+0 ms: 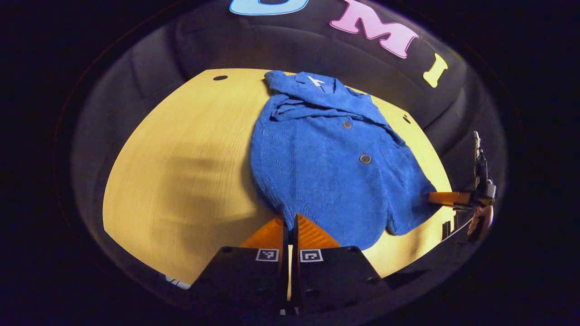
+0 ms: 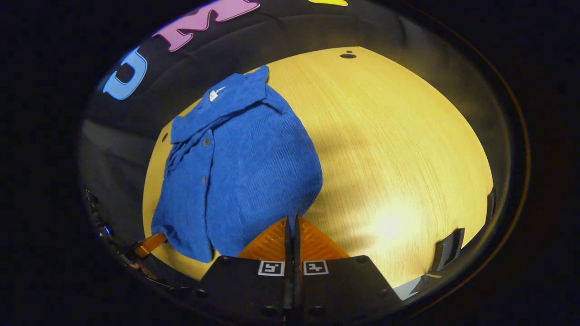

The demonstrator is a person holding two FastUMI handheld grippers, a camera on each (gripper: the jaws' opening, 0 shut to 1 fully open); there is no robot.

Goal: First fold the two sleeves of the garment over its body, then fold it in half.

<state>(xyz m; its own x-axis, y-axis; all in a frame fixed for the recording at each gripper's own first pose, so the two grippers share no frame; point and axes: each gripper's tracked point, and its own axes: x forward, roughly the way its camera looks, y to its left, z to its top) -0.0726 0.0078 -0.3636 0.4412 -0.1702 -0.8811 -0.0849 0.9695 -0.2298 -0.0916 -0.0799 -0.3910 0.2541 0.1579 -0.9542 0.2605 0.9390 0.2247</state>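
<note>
A blue corduroy button-front garment (image 1: pixel 331 163) lies flat on the pale yellow wooden table (image 1: pixel 181 172), collar toward the table's far edge, hem toward the near edge, both sleeves already folded in over its body.

Left gripper view: the left gripper (image 1: pixel 290 226) has its fingers pressed together at the hem's near edge, a hem corner pinched between them. The garment's buttons (image 1: pixel 364 159) run down its front. At the table's near right corner the other gripper's finger (image 1: pixel 446 198) reaches in to the opposite hem corner, with part of the hand (image 1: pixel 480 219) holding it. A broad stretch of bare tabletop lies open beside the garment, up to the far edge, where a small dark hole (image 1: pixel 220 78) sits.

Right gripper view: the right gripper (image 2: pixel 292 228) is likewise closed, nipping the hem near its own corner. Here the bare tabletop spreads wide on the garment's other side. Dark brackets (image 2: pixel 446 249) stand at the table's near edge.
</note>
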